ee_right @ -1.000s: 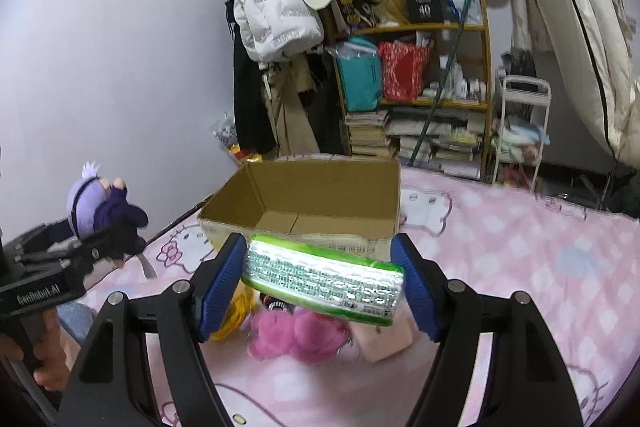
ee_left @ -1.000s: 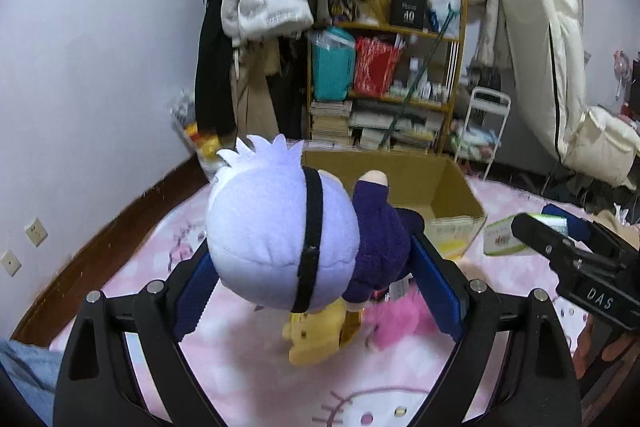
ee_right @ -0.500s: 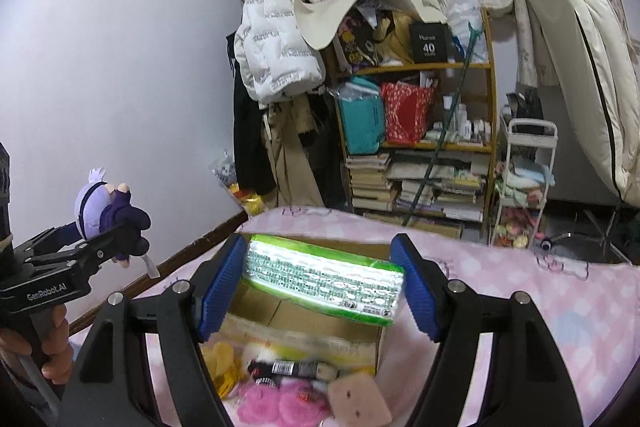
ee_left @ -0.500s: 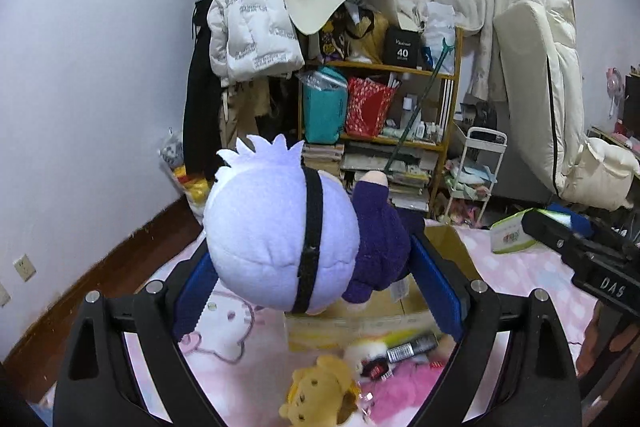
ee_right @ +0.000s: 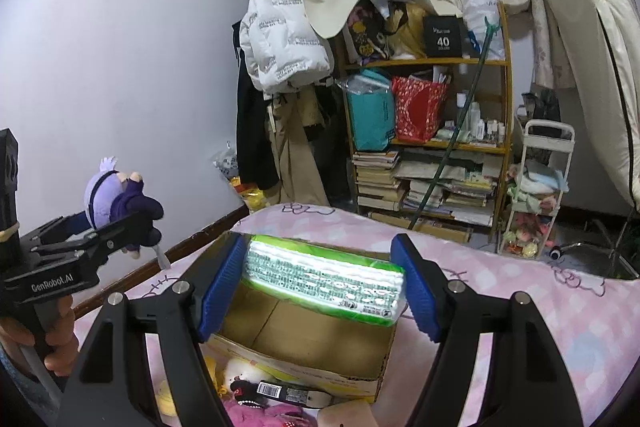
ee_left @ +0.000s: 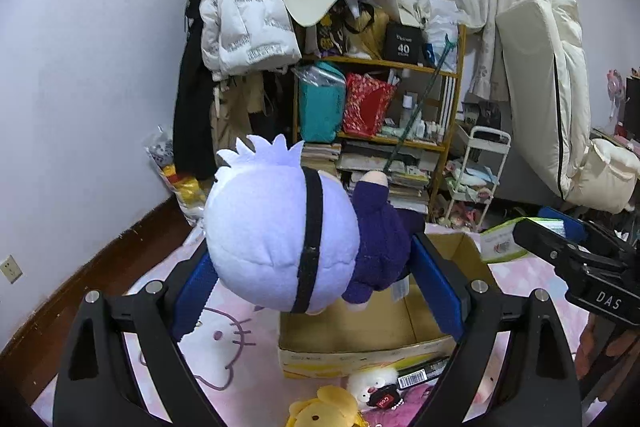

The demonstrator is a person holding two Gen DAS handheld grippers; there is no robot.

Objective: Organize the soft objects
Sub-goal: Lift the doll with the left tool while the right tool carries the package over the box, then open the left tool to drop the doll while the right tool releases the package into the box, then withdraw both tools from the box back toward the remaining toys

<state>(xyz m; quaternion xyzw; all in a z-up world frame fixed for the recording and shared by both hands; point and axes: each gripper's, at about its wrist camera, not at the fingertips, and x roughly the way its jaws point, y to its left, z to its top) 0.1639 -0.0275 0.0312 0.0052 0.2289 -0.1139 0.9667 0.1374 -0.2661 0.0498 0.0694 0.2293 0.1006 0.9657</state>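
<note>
As both loads had risen off the pink bedspread [ee_left: 224, 327], the left gripper [ee_left: 312, 279] clamped the plush doll [ee_left: 276, 235] and the right gripper [ee_right: 320, 279] clamped the green pack [ee_right: 324, 279], now over the cardboard box [ee_right: 312, 339], likely ready for dropping in.

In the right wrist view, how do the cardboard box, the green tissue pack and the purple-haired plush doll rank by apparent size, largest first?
1. cardboard box, partly hidden by the pack.
2. green tissue pack, held near the camera in the right gripper, so enlarged.
3. purple-haired plush doll, in the left gripper, farther away; its true size may exceed the pack's.
</note>
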